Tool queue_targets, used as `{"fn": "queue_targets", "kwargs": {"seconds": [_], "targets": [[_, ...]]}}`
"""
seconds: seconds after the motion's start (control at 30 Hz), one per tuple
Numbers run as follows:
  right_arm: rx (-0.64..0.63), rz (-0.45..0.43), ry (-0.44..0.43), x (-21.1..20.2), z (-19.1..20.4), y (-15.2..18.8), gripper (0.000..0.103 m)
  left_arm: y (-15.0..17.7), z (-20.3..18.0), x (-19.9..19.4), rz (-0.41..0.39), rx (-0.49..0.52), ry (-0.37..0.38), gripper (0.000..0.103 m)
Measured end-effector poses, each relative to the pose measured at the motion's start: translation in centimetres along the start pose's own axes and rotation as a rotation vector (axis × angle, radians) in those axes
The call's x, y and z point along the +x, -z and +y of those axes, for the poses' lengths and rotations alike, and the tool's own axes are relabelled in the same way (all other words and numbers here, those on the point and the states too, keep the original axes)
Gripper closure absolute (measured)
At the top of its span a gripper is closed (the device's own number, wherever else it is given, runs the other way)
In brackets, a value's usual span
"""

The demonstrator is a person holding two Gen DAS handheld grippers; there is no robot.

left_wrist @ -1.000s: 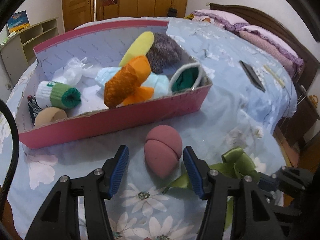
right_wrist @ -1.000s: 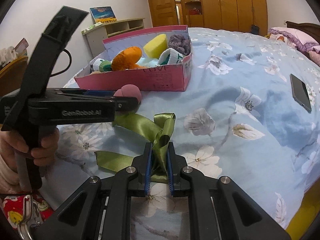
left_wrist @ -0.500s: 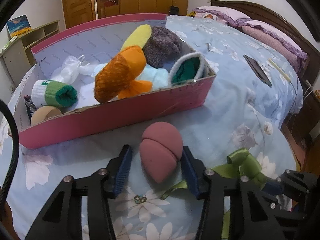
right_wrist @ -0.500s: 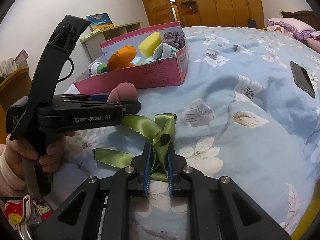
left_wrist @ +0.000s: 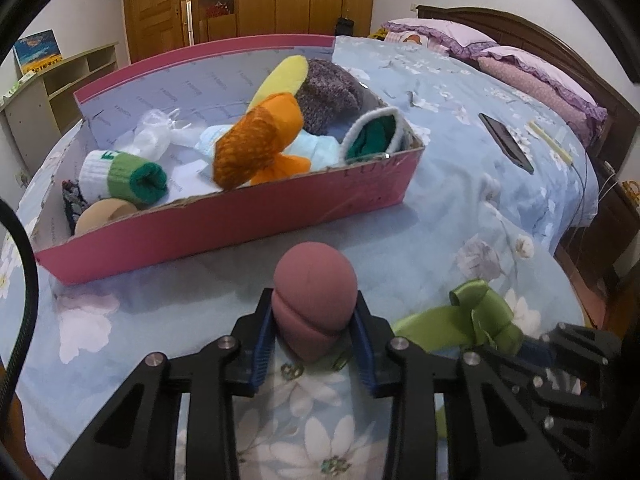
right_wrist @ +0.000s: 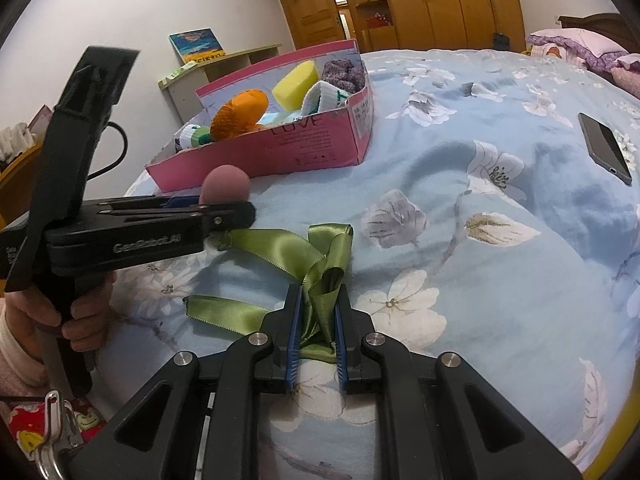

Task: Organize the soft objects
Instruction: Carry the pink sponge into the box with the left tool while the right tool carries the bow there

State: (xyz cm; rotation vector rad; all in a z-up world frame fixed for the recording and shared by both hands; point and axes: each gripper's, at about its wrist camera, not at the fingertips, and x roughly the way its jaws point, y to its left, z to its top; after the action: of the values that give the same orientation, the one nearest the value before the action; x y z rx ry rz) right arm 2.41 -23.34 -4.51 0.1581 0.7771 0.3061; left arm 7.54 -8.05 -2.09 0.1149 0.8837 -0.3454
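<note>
A mauve egg-shaped sponge point(left_wrist: 314, 300) rests on the flowered blue bedspread point(left_wrist: 460, 208), just in front of the pink cardboard box point(left_wrist: 240, 220). My left gripper point(left_wrist: 313, 320) is closing on it, and both blue pads press its sides. From the right wrist view the sponge point(right_wrist: 225, 184) pokes up out of the left gripper point(right_wrist: 228, 216), which a hand point(right_wrist: 80, 320) holds. My right gripper point(right_wrist: 316, 312) is shut on a green satin ribbon point(right_wrist: 288, 248), whose loops and tails trail over the bedspread. The ribbon point(left_wrist: 480, 312) lies right of the sponge.
The box point(right_wrist: 300, 148) holds several soft things: an orange knit piece point(left_wrist: 256, 144), a yellow sponge point(left_wrist: 280, 80), a purple knit ball point(left_wrist: 328, 96), rolled socks point(left_wrist: 128, 172). A black phone point(left_wrist: 506, 142) lies on the bed to the right. Purple pillows point(left_wrist: 520, 64) lie against the headboard.
The left gripper's jaws have closed in from well apart until the pads squeeze the sponge. The right gripper keeps its hold on the ribbon and has rolled slightly.
</note>
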Motion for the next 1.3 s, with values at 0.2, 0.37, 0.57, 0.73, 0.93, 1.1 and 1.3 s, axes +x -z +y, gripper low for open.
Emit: {"fn": "queue_targets", "kwargs": {"seconds": [0.2, 0.37, 0.57, 0.73, 0.93, 1.1, 1.3], "targets": [[0.004, -0.001, 0.002, -0.1, 0.0, 0.1, 0.088, 0.2, 0.3, -0.7, -0.012, -0.015, 0.015, 0.067], [-0.002, -0.018, 0.009, -0.4, 0.2, 0.1, 0.088, 0.2, 0.5, -1.9, -0.045, -0.012, 0.021, 0.067], [-0.023, -0.052, 0.024, -1.0, 0.8, -0.2, 0.088, 0.2, 1.3, -3.1, -0.067, -0.039, 0.024, 0.067], [-0.039, -0.077, 0.03, -1.6, 1.3, -0.5, 0.088, 0.3, 2.3, -4.0, -0.085, -0.06, 0.014, 0.067], [-0.078, -0.104, 0.034, -2.1, 2.2, -1.4, 0.088, 0.2, 3.6, -5.0, -0.106, -0.088, -0.006, 0.067], [-0.097, -0.124, 0.017, -2.7, 2.8, -2.3, 0.088, 0.1, 4.5, -5.7, -0.12, -0.109, -0.018, 0.067], [-0.139, -0.163, 0.02, -3.5, 3.8, -3.6, 0.088, 0.0, 5.6, -6.5, -0.139, -0.132, -0.035, 0.067]]}}
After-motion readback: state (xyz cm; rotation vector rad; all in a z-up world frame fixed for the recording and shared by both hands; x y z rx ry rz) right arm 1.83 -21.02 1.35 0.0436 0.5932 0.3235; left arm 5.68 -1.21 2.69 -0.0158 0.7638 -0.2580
